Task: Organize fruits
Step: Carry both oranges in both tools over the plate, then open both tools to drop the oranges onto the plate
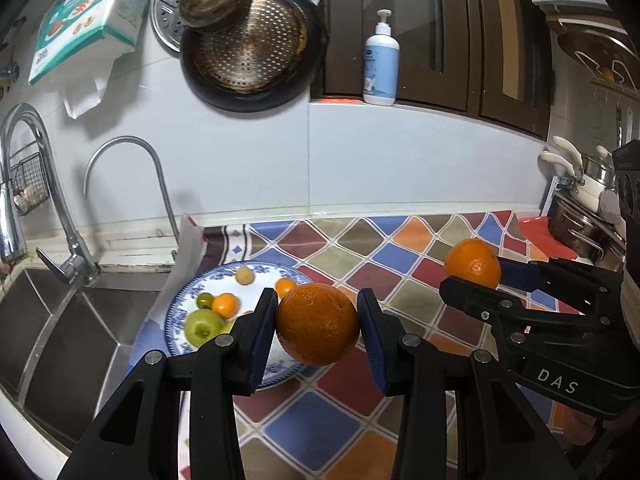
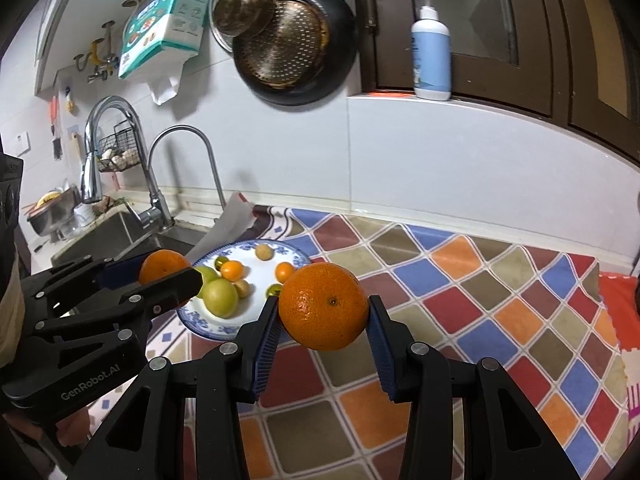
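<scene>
My left gripper point(image 1: 317, 322) is shut on a large orange point(image 1: 318, 324) and holds it above the near right rim of a blue-patterned white plate point(image 1: 178, 312). The plate carries a green apple point(image 1: 203, 327), small oranges point(image 1: 225, 305) and other small fruits. My right gripper point(image 2: 323, 312) is shut on a second orange point(image 2: 323, 306), raised over the checked cloth to the right of the plate point(image 2: 192, 322). Each gripper shows in the other's view: the right one point(image 1: 472, 276) with its orange point(image 1: 472, 263), the left one point(image 2: 166, 276) with its orange point(image 2: 163, 266).
A colourful checked cloth point(image 2: 480, 300) covers the counter. A steel sink point(image 1: 72, 320) with two taps point(image 1: 124, 184) lies left of the plate. Pans point(image 1: 248, 48) hang on the tiled wall, a pump bottle point(image 1: 381, 60) stands on a ledge, pots point(image 1: 588, 208) stand far right.
</scene>
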Motion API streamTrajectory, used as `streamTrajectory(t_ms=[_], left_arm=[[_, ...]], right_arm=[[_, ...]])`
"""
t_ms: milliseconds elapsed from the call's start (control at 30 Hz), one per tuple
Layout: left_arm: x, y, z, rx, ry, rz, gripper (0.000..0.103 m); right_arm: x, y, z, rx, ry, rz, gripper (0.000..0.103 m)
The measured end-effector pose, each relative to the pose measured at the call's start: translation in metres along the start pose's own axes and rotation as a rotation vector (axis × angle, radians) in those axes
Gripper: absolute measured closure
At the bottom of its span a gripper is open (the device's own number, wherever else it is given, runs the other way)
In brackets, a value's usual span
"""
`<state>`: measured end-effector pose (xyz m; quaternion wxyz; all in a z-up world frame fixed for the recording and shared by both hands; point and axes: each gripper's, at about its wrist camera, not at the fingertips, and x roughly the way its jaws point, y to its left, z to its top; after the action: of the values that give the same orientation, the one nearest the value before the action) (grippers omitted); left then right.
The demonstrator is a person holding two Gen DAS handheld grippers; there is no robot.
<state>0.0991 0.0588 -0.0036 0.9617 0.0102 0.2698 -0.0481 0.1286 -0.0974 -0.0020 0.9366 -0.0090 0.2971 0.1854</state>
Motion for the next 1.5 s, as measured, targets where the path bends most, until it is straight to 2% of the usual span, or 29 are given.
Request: streamTrajectory(t_ms=[400,900,1200,1500], left_arm=[[0.008,0.043,0.003,0.025,-0.005,0.016,0.062],[0.055,0.083,0.006,0.056,0.045,0.004,0.062],[0.094,0.093,0.009,0.108,0.091,-0.017,0.062],[0.139,0.101,0.012,0.084,0.197,-0.068,0.062]], right_arm=[[0.031,0.041,0.011,-0.028,0.011,0.027,0.06],[0.089,0.065,0.024,-0.066,0.066,0.048,0.06],[0.13,0.064,0.026,-0.085,0.121,0.061,0.06],[0.172,0.065,0.022,-0.089,0.184,0.094,0.06]])
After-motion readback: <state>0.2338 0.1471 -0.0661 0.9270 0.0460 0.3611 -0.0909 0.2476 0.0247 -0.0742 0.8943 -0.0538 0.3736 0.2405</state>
